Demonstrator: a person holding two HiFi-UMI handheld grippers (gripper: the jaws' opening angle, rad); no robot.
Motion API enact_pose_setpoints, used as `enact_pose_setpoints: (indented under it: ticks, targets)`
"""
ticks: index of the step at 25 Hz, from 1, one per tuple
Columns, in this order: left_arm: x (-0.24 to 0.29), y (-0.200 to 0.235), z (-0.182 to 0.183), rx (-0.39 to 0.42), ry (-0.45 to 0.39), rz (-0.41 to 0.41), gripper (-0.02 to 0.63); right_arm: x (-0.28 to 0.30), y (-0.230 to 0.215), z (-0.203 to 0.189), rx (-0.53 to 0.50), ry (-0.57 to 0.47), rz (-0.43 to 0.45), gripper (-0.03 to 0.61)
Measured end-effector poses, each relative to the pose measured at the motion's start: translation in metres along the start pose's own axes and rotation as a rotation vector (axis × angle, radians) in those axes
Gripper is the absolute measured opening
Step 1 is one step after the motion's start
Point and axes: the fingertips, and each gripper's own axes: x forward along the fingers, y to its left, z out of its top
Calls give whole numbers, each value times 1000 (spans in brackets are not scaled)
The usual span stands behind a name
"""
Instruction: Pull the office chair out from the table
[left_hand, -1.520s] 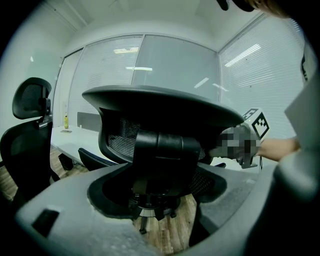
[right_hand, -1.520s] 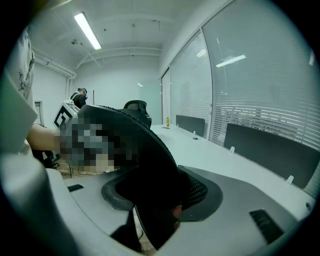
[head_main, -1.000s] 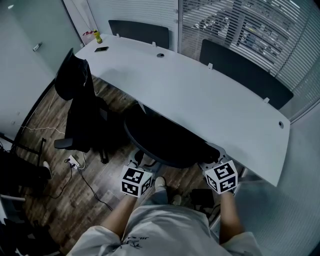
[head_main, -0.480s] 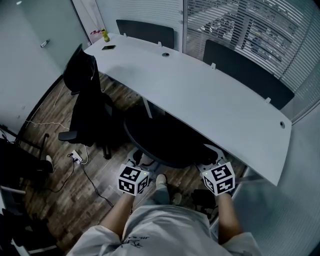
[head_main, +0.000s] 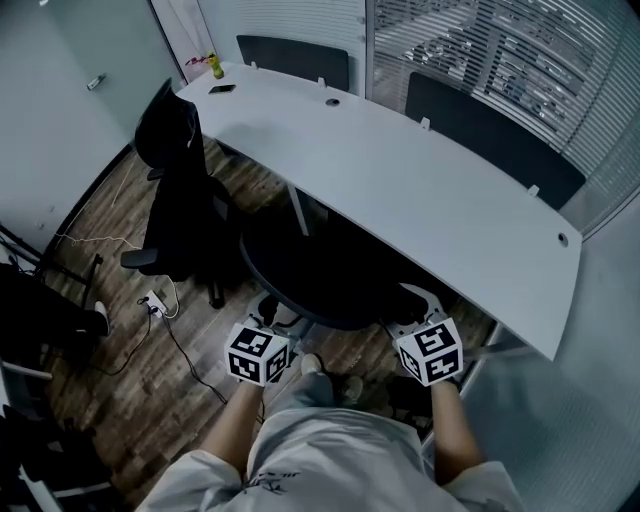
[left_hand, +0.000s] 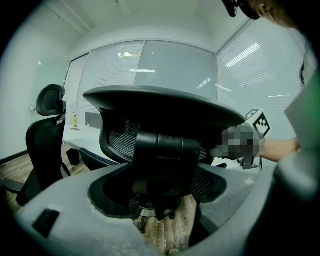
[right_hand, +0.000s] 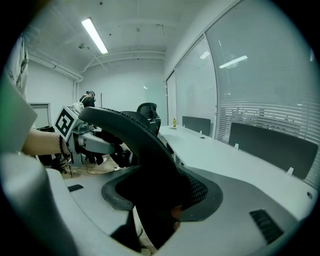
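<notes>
A spare chair (head_main: 180, 215) draped in dark cloth stands at the left, clear of the work. The left gripper (head_main: 266, 322) appears clamped on the left edge of the chair (head_main: 320, 280), whose back fills the gap between its jaws. The chair's seat still sits partly under the table (head_main: 420, 190), with its back toward the person. The right gripper (head_main: 412, 312) is closed wide on the right edge. Gripping both sides likely keeps the chair from swivelling as it rolls backward.
</notes>
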Motion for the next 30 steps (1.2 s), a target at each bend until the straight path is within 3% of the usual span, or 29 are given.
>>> enact_pose_setpoints:
  ticks: [23, 30]
  targets:
    - [-31, -14, -19, 13, 15, -13, 331, -20, 31, -13, 8, 26, -32, 204]
    - [-58, -17, -29, 13, 10, -22, 331, -31, 60, -19, 11, 26, -37, 204]
